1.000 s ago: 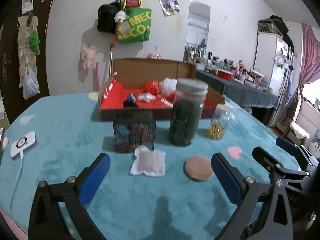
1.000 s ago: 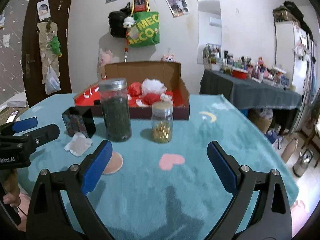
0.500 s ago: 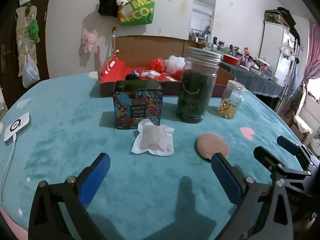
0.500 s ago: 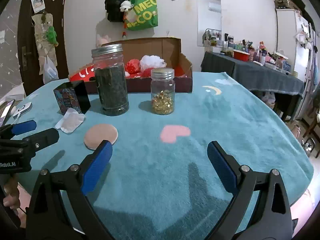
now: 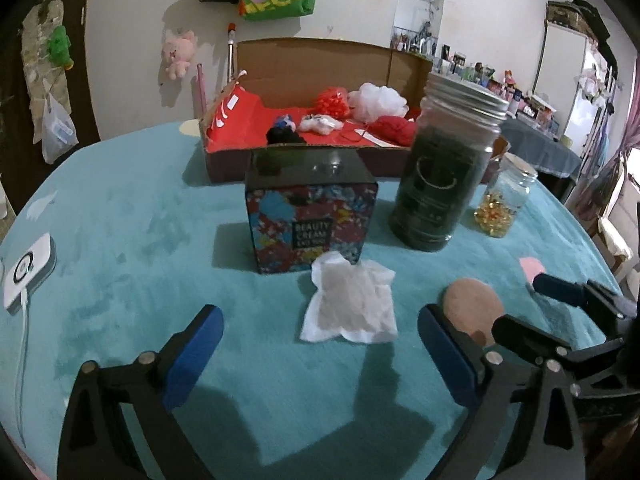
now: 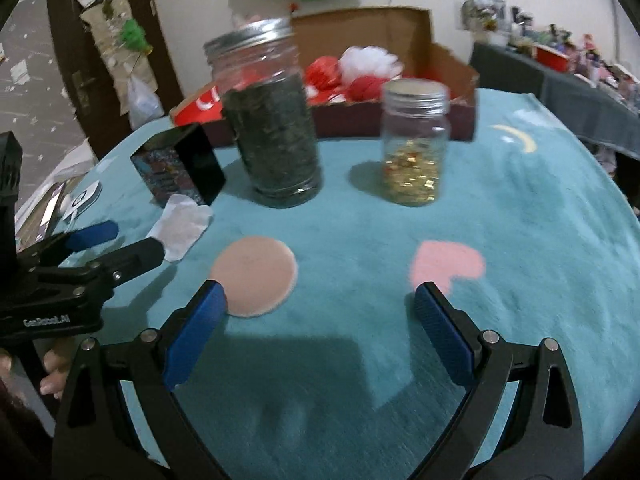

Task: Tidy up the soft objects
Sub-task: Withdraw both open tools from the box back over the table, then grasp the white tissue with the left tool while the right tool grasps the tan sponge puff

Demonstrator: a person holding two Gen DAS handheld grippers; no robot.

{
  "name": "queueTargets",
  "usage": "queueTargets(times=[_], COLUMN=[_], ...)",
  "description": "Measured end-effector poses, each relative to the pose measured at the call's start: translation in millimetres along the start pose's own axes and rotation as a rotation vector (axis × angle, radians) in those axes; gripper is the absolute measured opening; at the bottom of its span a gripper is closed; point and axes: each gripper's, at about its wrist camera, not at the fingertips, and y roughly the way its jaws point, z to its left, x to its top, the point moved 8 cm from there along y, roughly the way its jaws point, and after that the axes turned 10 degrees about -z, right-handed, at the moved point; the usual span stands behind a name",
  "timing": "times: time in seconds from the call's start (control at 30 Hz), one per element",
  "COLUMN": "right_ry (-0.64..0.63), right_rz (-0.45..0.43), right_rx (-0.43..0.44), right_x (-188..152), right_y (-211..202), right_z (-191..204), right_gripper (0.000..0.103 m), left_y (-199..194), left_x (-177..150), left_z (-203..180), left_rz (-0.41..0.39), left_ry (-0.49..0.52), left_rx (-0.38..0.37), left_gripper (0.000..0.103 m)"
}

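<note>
A crumpled white wipe (image 5: 350, 305) lies on the teal cloth, just ahead of my open, empty left gripper (image 5: 320, 334); it also shows in the right wrist view (image 6: 180, 229). A round pink puff (image 6: 255, 275) lies flat to its right, touching the left fingertip of my open, empty right gripper (image 6: 320, 304); it shows in the left wrist view too (image 5: 474, 307). A cardboard box (image 5: 320, 64) with a red lining at the back holds red and white bath poufs (image 5: 378, 101) and small soft toys.
A black beauty-cream box (image 5: 310, 220) stands right behind the wipe. A tall jar of dark leaves (image 5: 442, 164) and a small jar of gold capsules (image 6: 412, 142) stand mid-table. A white charger pad (image 5: 26, 270) lies at the left edge.
Both grippers have moved forward and down toward the table. The wipe and the puff now sit much closer to the fingertips. Nothing has been taken hold of.
</note>
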Motion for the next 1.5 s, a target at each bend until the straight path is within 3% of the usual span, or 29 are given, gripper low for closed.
queueTargets(times=[0.1, 0.2, 0.3, 0.33, 0.4, 0.47, 0.6, 0.7, 1.1, 1.5], right_ry=[-0.061, -0.091, -0.129, -0.138, -0.151, -0.165, -0.17, -0.169, -0.138, -0.117], right_rz=[0.03, 0.067, 0.09, 0.086, 0.08, 0.067, 0.041, 0.011, -0.077, -0.065], right_rx=[0.018, 0.063, 0.086, 0.088, 0.101, 0.133, 0.152, 0.153, 0.119, 0.111], right_x=[3, 2, 0, 1, 1, 1, 3, 10, 40, 34], right_y=[8, 14, 19, 20, 20, 18, 14, 5, -21, -19], right_z=[8, 17, 25, 26, 30, 37, 40, 38, 19, 10], right_gripper=[0.097, 0.097, 0.093, 0.081, 0.068, 0.046, 0.024, 0.02, 0.02, 0.02], left_y=[8, 18, 17, 17, 14, 11, 5, -1, -11, -11], left_x=[-1, -4, -4, -5, -5, -5, -3, 0, 23, 23], left_z=[-1, -3, -7, -9, -14, -17, -23, -30, -56, -53], left_rz=[0.041, 0.095, 0.086, 0.085, 0.08, 0.078, 0.079, 0.068, 0.017, 0.013], left_ry=[0.002, 0.006, 0.039, 0.046, 0.051, 0.046, 0.036, 0.042, 0.079, 0.068], left_rx=[-0.03, -0.069, -0.081, -0.095, -0.124, -0.146, -0.179, -0.199, -0.264, -0.271], left_gripper=[0.089, 0.076, 0.063, 0.054, 0.037, 0.018, 0.014, 0.014, 0.014, 0.014])
